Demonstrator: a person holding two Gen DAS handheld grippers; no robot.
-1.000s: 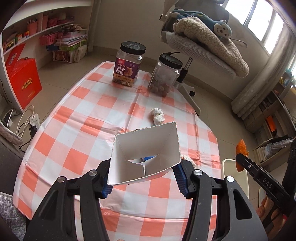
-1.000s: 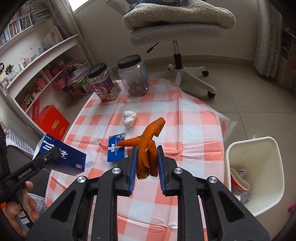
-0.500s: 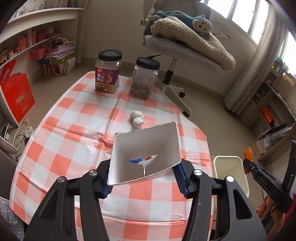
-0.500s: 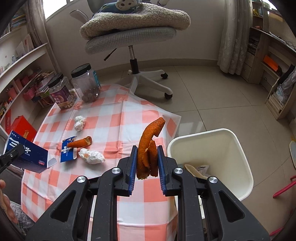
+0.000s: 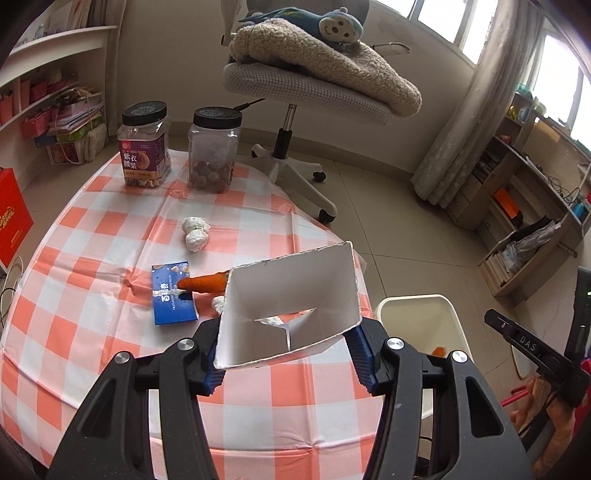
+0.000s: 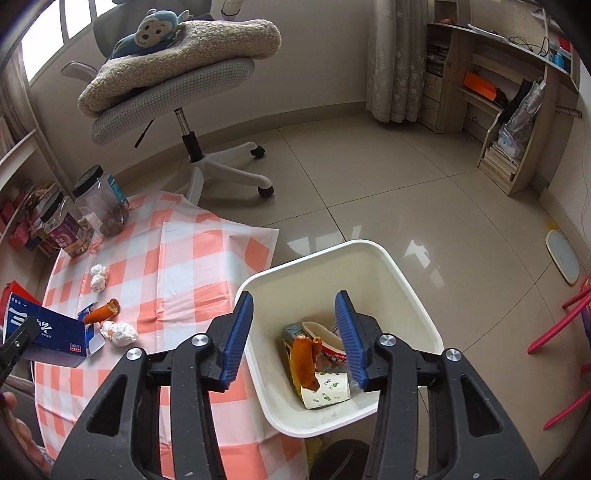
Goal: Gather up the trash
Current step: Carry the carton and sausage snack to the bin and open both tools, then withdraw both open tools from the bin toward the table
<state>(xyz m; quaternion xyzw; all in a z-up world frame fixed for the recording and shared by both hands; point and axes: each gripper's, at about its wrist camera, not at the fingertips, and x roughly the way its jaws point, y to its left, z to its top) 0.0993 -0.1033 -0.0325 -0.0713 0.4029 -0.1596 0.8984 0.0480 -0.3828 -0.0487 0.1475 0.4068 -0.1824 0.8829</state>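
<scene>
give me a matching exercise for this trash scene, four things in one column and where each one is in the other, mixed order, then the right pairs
Things
1. open carton
2. orange peel piece
3. crumpled tissue
4. plush monkey

Places
A. on the office chair's blanket
B. inside the white bin
C. between the left gripper's blue pads
D. lying on the checked tablecloth

Pairs: 1-C, 2-B, 3-D, 4-A
</scene>
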